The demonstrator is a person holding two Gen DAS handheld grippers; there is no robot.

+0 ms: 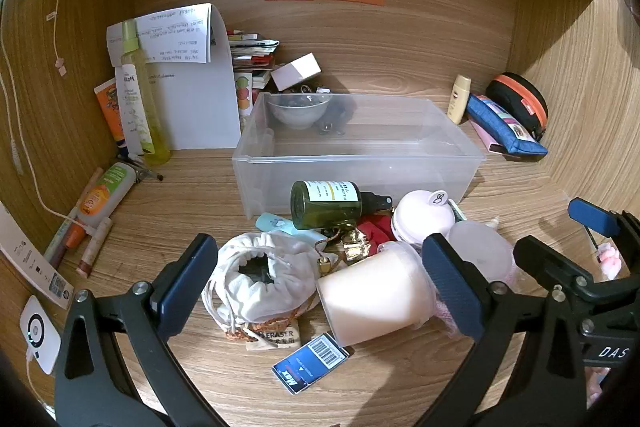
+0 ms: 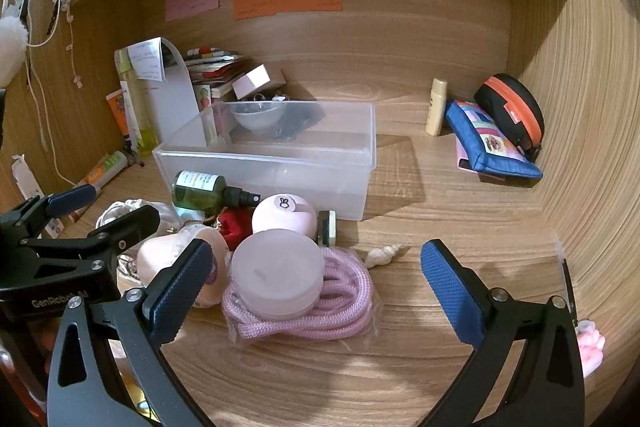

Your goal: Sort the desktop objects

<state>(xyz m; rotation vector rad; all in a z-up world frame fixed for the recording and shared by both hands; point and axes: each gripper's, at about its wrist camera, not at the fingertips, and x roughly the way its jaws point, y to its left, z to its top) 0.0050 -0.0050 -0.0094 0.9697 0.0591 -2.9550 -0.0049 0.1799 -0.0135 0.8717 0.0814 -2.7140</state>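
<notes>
Left wrist view. Left gripper (image 1: 320, 279): jaws spread wide, holding nothing, hovering over a heap of small things on the wooden table (image 1: 400, 387). Between its blue pads lie a white drawstring cloth pouch (image 1: 264, 275) and, just beside it, a cream cylindrical jar on its side (image 1: 372, 299). In front of these: a small dark-blue card with a barcode (image 1: 310, 363) and a beige eraser tag partly under the pouch. Behind the heap: a dark green spray bottle lying on its side (image 1: 326, 203), a pale pink round case with a rabbit sticker (image 1: 424, 219), a red cloth item (image 1: 374, 231). Further back stands a clear rectangular plastic bin (image 1: 360, 151), nothing inside it; a grey bowl (image 1: 298, 111) shows through its far wall. At the left wall: a tall yellow-green bottle (image 1: 138, 95), upright, with white papers beside it. At the right: a blue zip pouch (image 1: 504, 125) leaning against a black and orange round case (image 1: 518, 101).

Right wrist view. Right gripper (image 2: 316, 291): jaws likewise fully apart, gripping nothing. Between its pads sits a frosted round lidded tub (image 2: 278, 277), resting on a coiled pink rope in a clear bag (image 2: 304, 315). Just beyond the rope lies a small white spiral shell (image 2: 382, 254). The plastic bin stands behind the heap, near the middle of the table. The left gripper shows at the left edge, also open.
</notes>
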